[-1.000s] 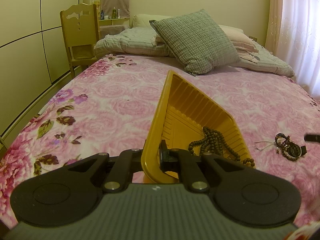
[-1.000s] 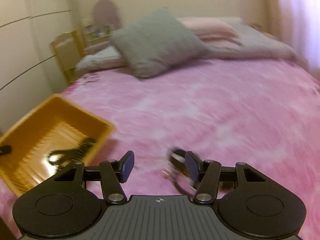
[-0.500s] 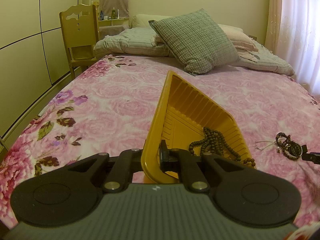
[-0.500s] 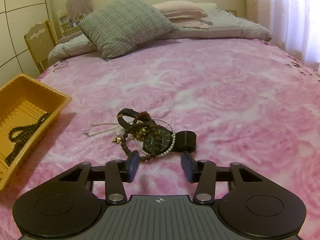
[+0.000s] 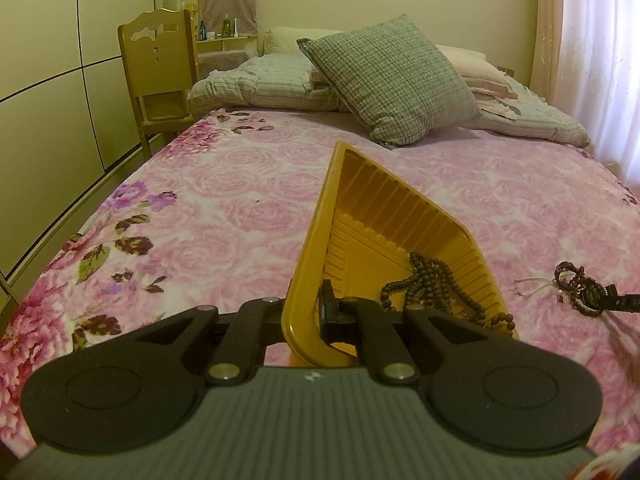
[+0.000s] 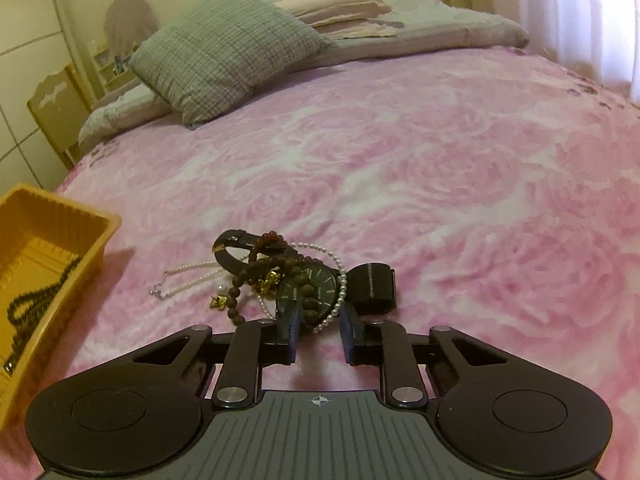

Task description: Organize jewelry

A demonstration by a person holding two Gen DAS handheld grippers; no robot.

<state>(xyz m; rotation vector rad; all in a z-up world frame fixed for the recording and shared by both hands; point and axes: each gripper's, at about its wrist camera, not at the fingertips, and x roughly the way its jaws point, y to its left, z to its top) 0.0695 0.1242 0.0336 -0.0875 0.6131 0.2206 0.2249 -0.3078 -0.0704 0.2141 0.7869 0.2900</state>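
One strand of dark beads (image 5: 430,286) is in the yellow tray (image 5: 384,216); the rest sits in a tangled pile on the pink bedspread (image 6: 420,168), well to the tray's right: black watch (image 6: 310,290), pearl necklace (image 6: 192,274), brown bead bracelet (image 6: 266,266) with gold charms, all overlapping. Left gripper (image 5: 304,314) is clamped on the tray's near rim, one finger inside the wall and one outside, tray tipped up on that edge. Right gripper (image 6: 319,330) is low at the near edge of the pile, fingers parted with a moderate gap, the watch face and a loop of pearls just ahead of the tips, nothing held. Step looks like the approach for the next pick. Next move needs a short push forward so the tips straddle the watch case or bracelet, then close. Risk: strands are interlaced, so one grab likely drags the others; lift slowly, carry left over the tray.
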